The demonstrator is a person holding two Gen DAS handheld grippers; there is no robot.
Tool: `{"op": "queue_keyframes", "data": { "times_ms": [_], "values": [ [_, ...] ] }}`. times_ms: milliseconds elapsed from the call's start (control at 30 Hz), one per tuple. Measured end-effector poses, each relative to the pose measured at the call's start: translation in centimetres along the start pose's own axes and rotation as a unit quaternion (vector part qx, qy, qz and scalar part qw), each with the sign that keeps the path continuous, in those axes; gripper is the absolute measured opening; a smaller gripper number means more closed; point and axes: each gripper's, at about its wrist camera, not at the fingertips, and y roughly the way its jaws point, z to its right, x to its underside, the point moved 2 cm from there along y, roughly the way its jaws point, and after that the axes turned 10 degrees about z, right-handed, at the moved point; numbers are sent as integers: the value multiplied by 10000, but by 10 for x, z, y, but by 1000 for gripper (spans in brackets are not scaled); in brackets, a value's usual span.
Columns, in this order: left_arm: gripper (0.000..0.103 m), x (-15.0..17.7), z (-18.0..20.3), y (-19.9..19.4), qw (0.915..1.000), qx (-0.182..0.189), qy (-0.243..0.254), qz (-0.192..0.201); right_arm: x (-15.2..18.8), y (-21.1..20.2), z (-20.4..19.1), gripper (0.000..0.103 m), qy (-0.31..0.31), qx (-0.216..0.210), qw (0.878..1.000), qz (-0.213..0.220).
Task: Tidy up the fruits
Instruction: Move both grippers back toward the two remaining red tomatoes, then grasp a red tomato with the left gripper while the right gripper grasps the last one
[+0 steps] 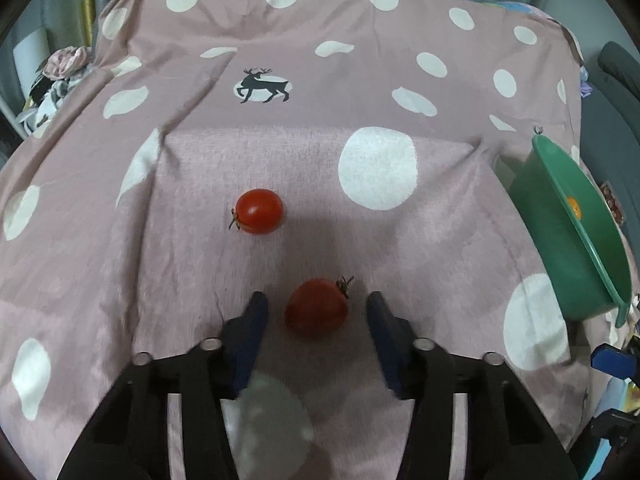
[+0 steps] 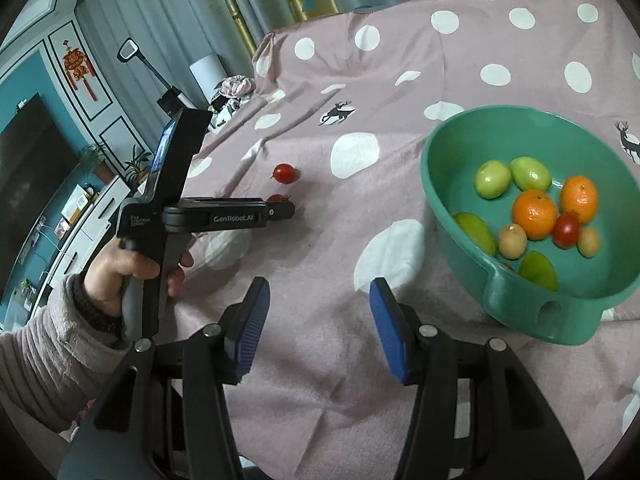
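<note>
From the left wrist camera we see our left gripper low over the mauve cotton cloth with white dots. Its 2 blue-padded fingers stand spread on either side of a small red cherry tomato with a dried green stem, which lies on the cloth between them with a gap on each side; neither pad touches it. A second red cherry tomato lies farther ahead and a little to the left, well apart from the first. At the right edge sits the green plastic bowl with a pouring lip, showing 1 orange fruit inside.

From the right wrist camera our right gripper hangs above bare cloth, its 2 blue pads spread with nothing between them. The green bowl stands just to the right and holds 2 orange mandarins, several green fruits, 1 red tomato and 2 small tan fruits. To the left, a hand in a grey fleece sleeve holds the left gripper, whose tips reach the nearer tomato; the farther tomato lies just beyond.
</note>
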Motion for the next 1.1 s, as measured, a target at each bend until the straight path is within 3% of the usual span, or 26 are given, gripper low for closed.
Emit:
{"op": "queue_keyframes", "data": {
  "times_ms": [167,400,667,1100],
  "values": [
    [30,-1,-4,3,10000,35,30,43,-3,15,-1,53,85,-68,9999,-128],
    [30,-7,-31,-13,9993,49,-233,272,-18,44,-15,53,-15,-261,9993,-286],
    [30,-27,-58,-47,9954,-247,-184,910,-50,122,-30,53,39,-329,9963,-796],
    [30,-25,-97,-47,9934,-373,-487,971,-84,214,-55,52,-560,-121,9931,-1027]
  ]
}}
